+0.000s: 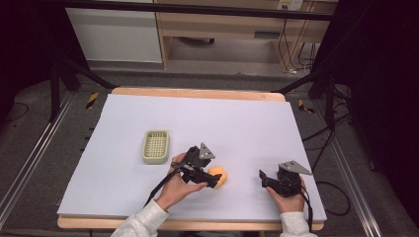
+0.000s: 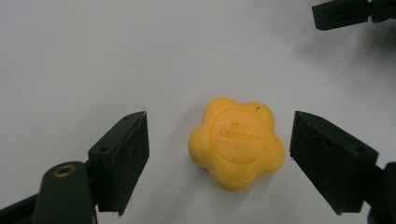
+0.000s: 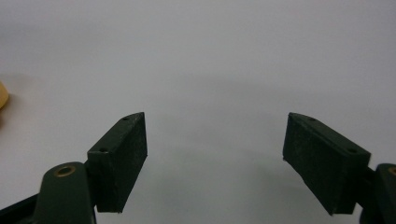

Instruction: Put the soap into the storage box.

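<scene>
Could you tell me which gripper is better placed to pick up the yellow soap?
Left. The left gripper is open with the yellow soap between its jaws; the right gripper, also open, sits apart from it.

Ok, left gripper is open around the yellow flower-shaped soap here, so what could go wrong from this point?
1. The yellow flower-shaped soap lies nearer the right jaw of the left gripper, so closing may push it sideways before both jaws touch.
2. Its lobed, rounded edge gives flat jaws little to bite on; it might twist or pop out.
3. The soap dish sits apart on the table, so a weak grip could drop the soap on the way.
</scene>
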{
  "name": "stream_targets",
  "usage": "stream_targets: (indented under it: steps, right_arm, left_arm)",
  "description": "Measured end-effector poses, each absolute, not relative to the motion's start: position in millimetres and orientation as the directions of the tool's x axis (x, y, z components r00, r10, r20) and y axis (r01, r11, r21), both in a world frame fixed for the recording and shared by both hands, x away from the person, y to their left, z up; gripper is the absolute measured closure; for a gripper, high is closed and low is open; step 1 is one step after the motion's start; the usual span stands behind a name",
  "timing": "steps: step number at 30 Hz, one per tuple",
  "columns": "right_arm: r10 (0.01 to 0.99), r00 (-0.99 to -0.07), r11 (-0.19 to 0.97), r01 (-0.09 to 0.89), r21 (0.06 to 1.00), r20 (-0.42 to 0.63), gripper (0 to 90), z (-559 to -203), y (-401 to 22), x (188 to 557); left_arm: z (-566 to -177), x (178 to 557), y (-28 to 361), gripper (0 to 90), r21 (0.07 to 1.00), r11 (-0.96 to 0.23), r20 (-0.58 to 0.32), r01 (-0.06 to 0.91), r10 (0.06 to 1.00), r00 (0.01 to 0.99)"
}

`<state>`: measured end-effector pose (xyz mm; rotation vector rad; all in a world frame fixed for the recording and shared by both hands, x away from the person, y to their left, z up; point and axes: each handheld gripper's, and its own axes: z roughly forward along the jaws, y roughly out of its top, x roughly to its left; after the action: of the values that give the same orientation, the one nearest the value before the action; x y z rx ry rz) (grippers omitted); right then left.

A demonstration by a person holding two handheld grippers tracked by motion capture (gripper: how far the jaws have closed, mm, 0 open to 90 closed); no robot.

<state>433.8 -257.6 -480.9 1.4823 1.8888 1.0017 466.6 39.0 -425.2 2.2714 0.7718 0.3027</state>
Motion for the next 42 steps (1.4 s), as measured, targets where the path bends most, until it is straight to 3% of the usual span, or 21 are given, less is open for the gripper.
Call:
stream_targets:
  steps: [25, 42]
  right_arm:
    - [0.966, -0.256, 0.124, 0.577, 0.808, 0.034, 23.6, -482.2, -256.6, 434.7]
    - [0.965, -0.26, 0.127, 0.58, 0.804, 0.035, 24.8, -482.9, -256.3, 435.0]
  left_arm:
    - [-442.6, 475.1, 20.4, 16.0, 0.607, -0.634, -0.014, 0.479, 0.594, 0.804]
    - [-453.4, 477.2, 10.6, 19.1, 0.572, -0.654, -0.023, 0.495, 0.591, 0.807]
